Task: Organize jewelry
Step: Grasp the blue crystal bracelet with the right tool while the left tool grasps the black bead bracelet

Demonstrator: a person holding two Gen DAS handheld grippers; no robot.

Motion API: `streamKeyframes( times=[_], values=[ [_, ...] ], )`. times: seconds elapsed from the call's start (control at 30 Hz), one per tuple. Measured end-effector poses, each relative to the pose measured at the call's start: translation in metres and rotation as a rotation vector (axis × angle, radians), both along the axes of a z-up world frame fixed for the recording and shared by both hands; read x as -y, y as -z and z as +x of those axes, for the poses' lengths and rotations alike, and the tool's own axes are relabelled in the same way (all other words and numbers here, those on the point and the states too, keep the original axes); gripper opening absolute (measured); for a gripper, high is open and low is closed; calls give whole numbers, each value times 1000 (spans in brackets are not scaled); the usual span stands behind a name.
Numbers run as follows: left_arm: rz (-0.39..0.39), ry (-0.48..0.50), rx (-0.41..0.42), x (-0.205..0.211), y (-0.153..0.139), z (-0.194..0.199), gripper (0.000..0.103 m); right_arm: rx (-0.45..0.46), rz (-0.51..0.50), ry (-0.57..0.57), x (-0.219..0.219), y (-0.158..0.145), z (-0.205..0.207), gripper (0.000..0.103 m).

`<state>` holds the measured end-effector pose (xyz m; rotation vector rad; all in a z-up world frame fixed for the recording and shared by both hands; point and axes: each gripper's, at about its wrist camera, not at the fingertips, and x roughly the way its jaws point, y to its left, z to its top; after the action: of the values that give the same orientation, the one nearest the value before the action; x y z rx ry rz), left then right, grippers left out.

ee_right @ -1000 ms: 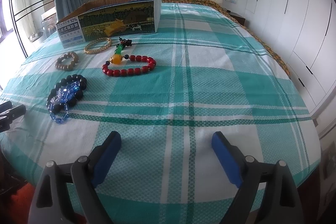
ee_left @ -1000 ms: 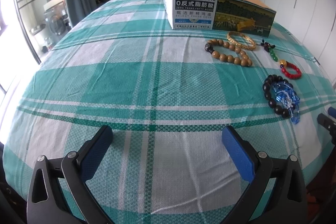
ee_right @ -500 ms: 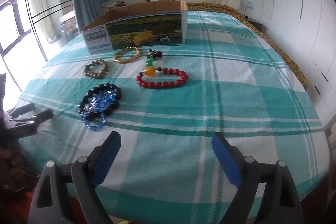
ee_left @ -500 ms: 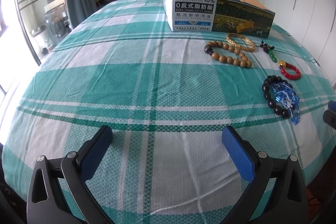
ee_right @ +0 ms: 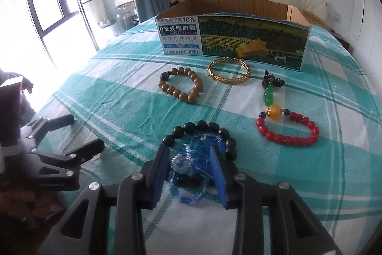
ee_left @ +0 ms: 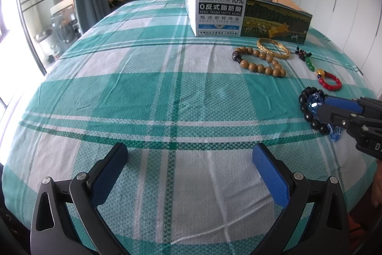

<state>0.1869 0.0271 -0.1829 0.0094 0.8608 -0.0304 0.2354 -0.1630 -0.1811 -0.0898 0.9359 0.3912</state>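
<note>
right gripper (ee_right: pixel 188 166) is down on the bed now, pads (ee_right: pixel 218 173) on either side of the blue crystal bracelet (ee_right: pixel 191 159), narrowed around it but whether they're pinching it yet i cannot tell. the blue piece sits tangled inside the black bead bracelet (ee_right: pixel 203 130), so a clean single pick looks tricky; both may come up together.

left gripper (ee_left: pixel 189 167) hangs low over bare bedspread (ee_left: pixel 143 87), fingers spread wide, holding nothing, well apart from all the jewelry.

moving outward: red bead bracelet (ee_right: pixel 286 133) with its yellow bead and green gourd charm lies just right of the black one. beyond, the wooden bead bracelet (ee_right: pixel 181 85) and the gold bangle (ee_right: pixel 228 73) rest side by side, near the front wall of the cardboard box (ee_right: pixel 238 40).

score so far, as i read it: nothing visibly stored. all five pieces are out on the bedspread; from here the box interior shows only bare cardboard walls, its floor hidden. so this looks like the first pick, with lift, carry to the box and four more pieces to go.
</note>
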Motion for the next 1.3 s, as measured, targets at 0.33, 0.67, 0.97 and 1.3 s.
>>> streamKeyframes(
  times=[0.33, 0.67, 0.97, 1.3],
  values=[
    [0, 11, -6, 0, -2, 0, 103, 52, 132, 2, 17, -39, 0, 12],
    [-61, 62, -99, 8, -8, 9, 103, 139, 135, 123, 87, -90, -13, 12],
    [-114, 188, -84, 63, -29, 38, 103, 46, 41, 238, 130, -8, -17, 15],
    [-42, 182, -116, 90, -13, 60, 102, 96, 28, 281, 143, -17, -50, 65]
  ],
)
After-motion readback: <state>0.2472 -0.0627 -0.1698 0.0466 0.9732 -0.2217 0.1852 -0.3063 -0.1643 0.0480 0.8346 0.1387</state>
